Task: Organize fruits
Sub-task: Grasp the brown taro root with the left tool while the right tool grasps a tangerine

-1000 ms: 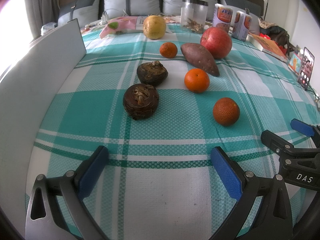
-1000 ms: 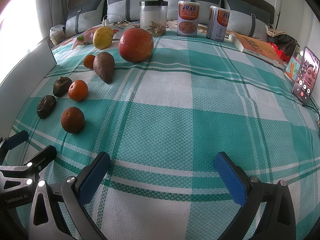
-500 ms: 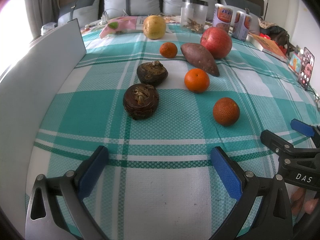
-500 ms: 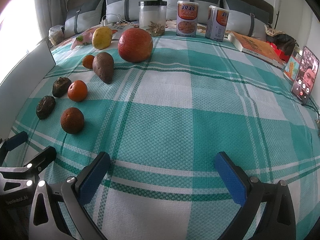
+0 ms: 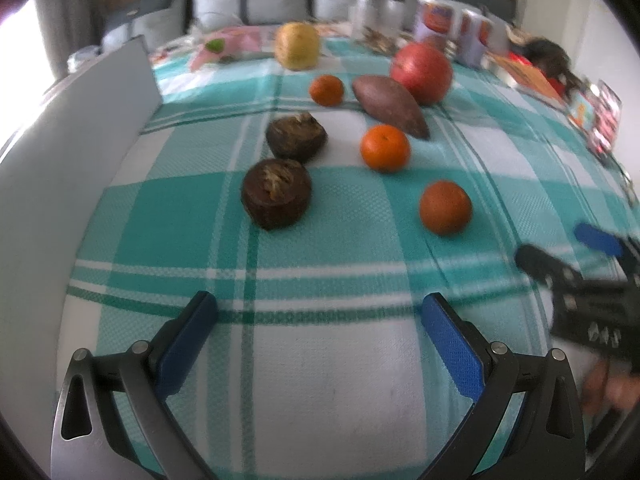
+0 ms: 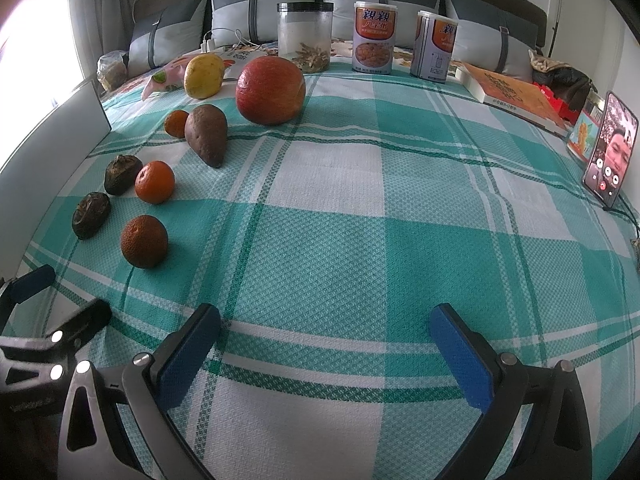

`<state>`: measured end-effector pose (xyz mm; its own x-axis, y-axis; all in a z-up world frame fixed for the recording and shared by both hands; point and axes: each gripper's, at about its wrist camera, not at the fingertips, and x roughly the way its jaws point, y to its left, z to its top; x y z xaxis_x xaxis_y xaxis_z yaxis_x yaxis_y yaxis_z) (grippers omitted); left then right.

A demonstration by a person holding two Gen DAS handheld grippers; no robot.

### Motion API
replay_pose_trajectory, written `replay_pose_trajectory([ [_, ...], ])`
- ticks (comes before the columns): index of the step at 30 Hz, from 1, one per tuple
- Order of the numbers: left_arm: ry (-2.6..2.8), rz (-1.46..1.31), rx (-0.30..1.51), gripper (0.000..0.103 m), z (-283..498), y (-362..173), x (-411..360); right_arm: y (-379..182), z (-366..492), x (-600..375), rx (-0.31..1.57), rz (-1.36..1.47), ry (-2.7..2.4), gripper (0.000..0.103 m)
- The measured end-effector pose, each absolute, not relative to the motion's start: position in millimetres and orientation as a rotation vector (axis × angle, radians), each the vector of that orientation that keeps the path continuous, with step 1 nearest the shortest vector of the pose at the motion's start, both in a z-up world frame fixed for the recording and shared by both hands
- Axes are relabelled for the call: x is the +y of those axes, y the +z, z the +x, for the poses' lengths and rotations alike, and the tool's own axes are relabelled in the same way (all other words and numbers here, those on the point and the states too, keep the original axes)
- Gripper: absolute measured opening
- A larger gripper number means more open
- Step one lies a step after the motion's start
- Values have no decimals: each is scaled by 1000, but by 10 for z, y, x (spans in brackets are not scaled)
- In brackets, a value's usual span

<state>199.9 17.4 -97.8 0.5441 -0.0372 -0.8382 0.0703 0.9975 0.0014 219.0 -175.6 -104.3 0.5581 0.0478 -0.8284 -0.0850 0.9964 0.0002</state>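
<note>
Fruit and roots lie on a teal checked cloth. Nearest my left gripper (image 5: 316, 320), which stands open and empty, are a dark brown root (image 5: 276, 193) and a dull orange (image 5: 445, 207). Behind them sit a second brown root (image 5: 296, 136), a bright orange (image 5: 385, 148), a sweet potato (image 5: 390, 105), a small orange (image 5: 327, 89), a big red fruit (image 5: 422, 72) and a yellow fruit (image 5: 297, 45). My right gripper (image 6: 324, 332) is open over bare cloth, with the dull orange (image 6: 144, 241) to its far left. The right gripper (image 5: 560, 256) also shows in the left wrist view, low on the right.
A white board (image 5: 60, 152) stands along the left edge. At the back are a clear jar (image 6: 305, 36), two printed cans (image 6: 374, 36), grey pillows (image 6: 260, 8) and a book (image 6: 508, 92). A phone (image 6: 610, 148) leans at the right edge. Bare cloth (image 6: 380, 200) spreads right of the fruit.
The left wrist view has shifted slightly and is now blurred; the fruit sits a little nearer and lower. The right gripper and all fruit stay where they were.
</note>
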Motion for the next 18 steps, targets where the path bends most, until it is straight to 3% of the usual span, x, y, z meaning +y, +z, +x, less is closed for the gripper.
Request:
replay_pose_trajectory([
  [18,-70,-30,1003,101,2330,-678,524,-662,2145,-1617,899,9,302,102],
])
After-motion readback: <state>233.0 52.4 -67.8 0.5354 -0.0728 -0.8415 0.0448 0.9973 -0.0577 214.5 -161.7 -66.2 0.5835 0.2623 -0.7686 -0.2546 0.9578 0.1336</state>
